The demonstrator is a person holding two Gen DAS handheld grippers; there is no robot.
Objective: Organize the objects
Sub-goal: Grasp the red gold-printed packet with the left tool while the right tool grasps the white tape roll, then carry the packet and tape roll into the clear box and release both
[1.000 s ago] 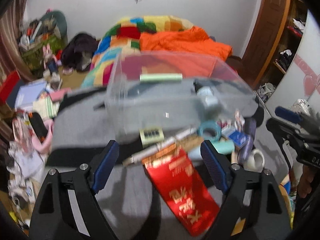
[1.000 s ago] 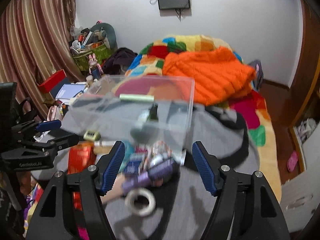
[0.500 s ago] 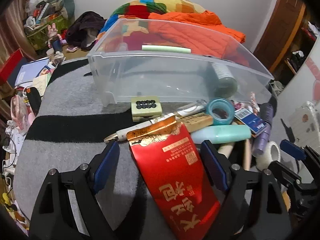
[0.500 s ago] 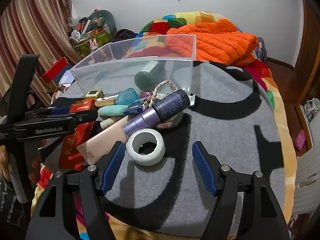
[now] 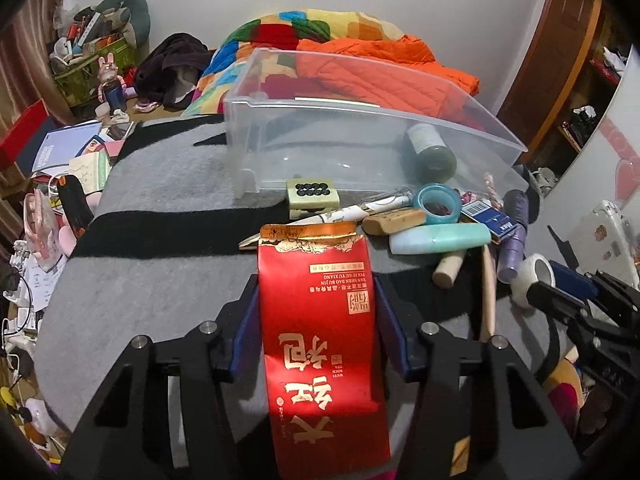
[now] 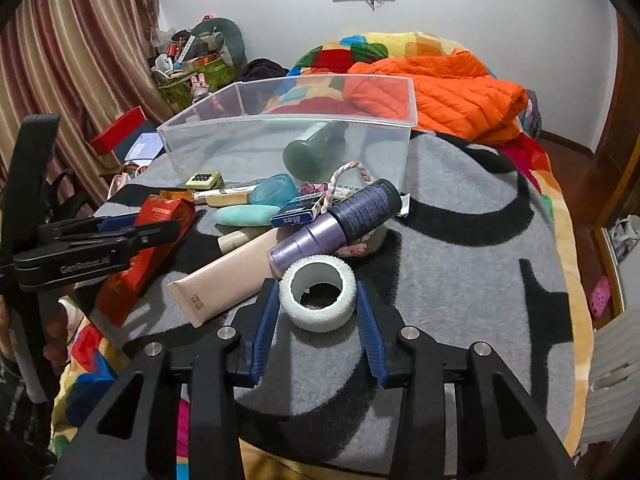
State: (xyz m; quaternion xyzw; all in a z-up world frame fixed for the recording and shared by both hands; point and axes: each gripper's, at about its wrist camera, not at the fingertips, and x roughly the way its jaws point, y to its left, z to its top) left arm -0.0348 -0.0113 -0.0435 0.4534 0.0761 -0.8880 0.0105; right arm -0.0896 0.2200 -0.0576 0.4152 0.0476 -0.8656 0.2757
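My left gripper point(image 5: 316, 320) is shut on a red packet with gold characters point(image 5: 320, 340), which lies on the grey blanket. My right gripper point(image 6: 318, 312) has closed around a white tape roll point(image 6: 318, 298), its pads at both sides of it. A clear plastic bin point(image 5: 360, 140) stands behind the pile and holds a dark green bottle point(image 5: 432, 152). The pile holds a teal tape ring point(image 5: 438, 204), a mint tube point(image 5: 440, 240), a blue box point(image 5: 490, 222), a purple bottle point(image 6: 340, 226) and a beige tube point(image 6: 228, 272).
A small green box with black dots point(image 5: 313, 194) sits against the bin's front. An orange quilt point(image 6: 440, 92) and a patchwork blanket point(image 5: 304, 32) lie behind the bin. Books and clutter point(image 5: 68, 152) crowd the floor on the left.
Both grippers moved forward and down and closed: the left onto the red packet, the right around the white tape roll. Earlier both were wide open.
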